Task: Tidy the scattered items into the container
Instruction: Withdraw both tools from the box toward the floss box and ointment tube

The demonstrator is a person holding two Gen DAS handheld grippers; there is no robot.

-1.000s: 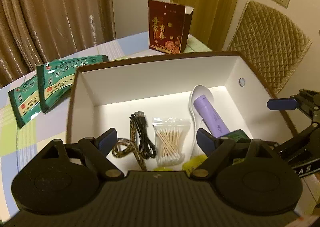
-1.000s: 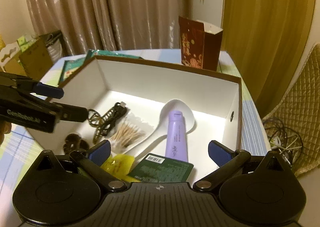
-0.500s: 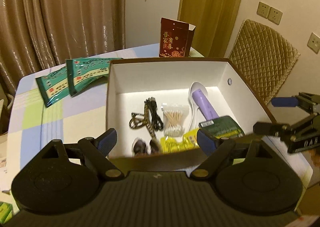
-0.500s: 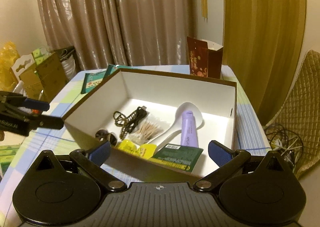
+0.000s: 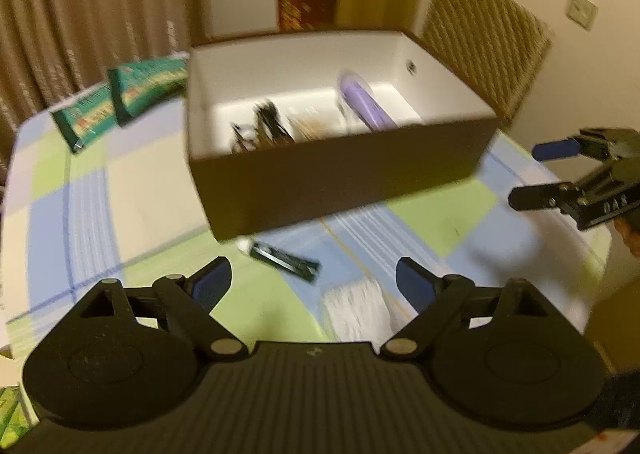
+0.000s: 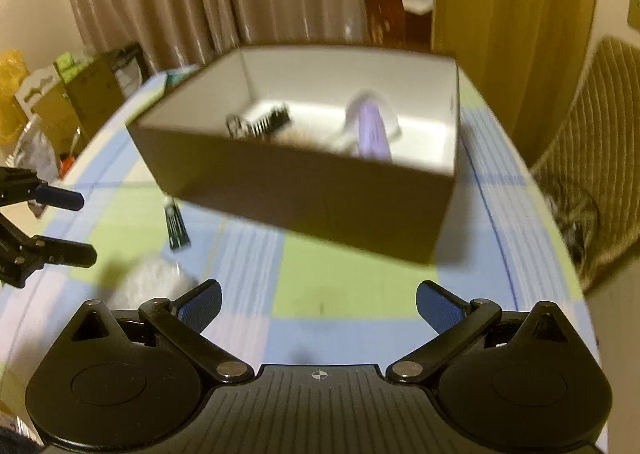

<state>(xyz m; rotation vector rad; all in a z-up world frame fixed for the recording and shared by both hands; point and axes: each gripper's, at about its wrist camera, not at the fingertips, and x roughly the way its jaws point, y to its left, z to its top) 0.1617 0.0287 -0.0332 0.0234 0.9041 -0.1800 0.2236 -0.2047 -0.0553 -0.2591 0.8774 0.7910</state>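
A brown box [image 5: 340,182] with a white inside stands mid-table and holds a purple tube [image 5: 364,106], dark cables [image 5: 264,126] and other small items, blurred. In front of it a dark green tube [image 5: 284,256] lies on the checked cloth, with a white fluffy item [image 5: 356,310] nearer me. My left gripper [image 5: 314,284] hangs open just short of both, nothing between its fingers. My right gripper [image 6: 318,302] is open and empty before the box [image 6: 320,206], to the right of the dark tube [image 6: 176,226] and the fluffy item [image 6: 148,286]. Each gripper shows in the other's view [image 5: 540,172] [image 6: 78,228].
Two green packets [image 5: 132,98] lie on the table left of the box. A dark red paper bag [image 5: 306,6] stands behind it. A quilted chair [image 5: 484,42] is at the right, and cardboard boxes [image 6: 80,94] stand on the floor at the left.
Both grippers have drawn back from over the box toward the table's near side. The dark green tube and the white fluffy item have come into view in front of the box.
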